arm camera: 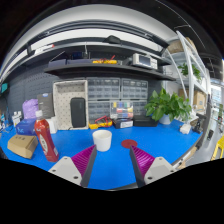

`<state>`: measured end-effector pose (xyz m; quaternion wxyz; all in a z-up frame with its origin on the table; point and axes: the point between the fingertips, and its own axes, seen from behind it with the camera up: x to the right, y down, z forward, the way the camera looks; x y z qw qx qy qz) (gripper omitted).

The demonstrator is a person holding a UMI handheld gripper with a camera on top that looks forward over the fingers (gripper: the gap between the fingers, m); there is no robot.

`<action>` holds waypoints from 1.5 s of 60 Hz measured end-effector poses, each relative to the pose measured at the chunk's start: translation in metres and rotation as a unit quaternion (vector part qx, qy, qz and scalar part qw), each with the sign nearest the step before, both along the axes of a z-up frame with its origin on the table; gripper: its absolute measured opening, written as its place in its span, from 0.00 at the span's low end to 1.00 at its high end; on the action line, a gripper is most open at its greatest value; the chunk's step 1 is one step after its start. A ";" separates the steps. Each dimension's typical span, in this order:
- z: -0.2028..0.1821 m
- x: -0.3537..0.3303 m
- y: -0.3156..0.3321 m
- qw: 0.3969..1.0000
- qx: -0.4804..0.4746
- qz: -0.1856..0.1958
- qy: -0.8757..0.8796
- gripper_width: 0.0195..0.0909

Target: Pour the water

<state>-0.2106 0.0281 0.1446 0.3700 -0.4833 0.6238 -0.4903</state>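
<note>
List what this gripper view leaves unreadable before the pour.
- White cup, just beyond the open gripper: its inside is not visible, so its fill level is unknown.
- Red bottle: label too small to read; contents not visible.
- Small red thing on the blue table: too small to identify.
- Items on the shelf: too small to name.
- Plant: its pot is hard to make out.

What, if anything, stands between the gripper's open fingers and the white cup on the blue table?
Nothing visible does. The white cup stands just ahead of the gripper, with only bare blue table between. The red bottle stands off to the side.
</note>
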 end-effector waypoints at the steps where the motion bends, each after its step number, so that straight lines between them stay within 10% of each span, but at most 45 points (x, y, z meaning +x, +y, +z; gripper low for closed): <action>1: -0.003 0.000 0.003 1.000 0.002 0.003 -0.001 0.66; 32: -0.036 0.043 0.203 0.985 0.026 0.166 0.031 0.67; 60: -0.056 0.147 0.262 0.985 0.028 0.169 0.029 0.67; 68: -0.060 0.166 0.257 0.988 0.032 0.152 0.016 0.36; 90: -0.057 0.168 0.257 0.988 0.016 0.153 -0.019 0.09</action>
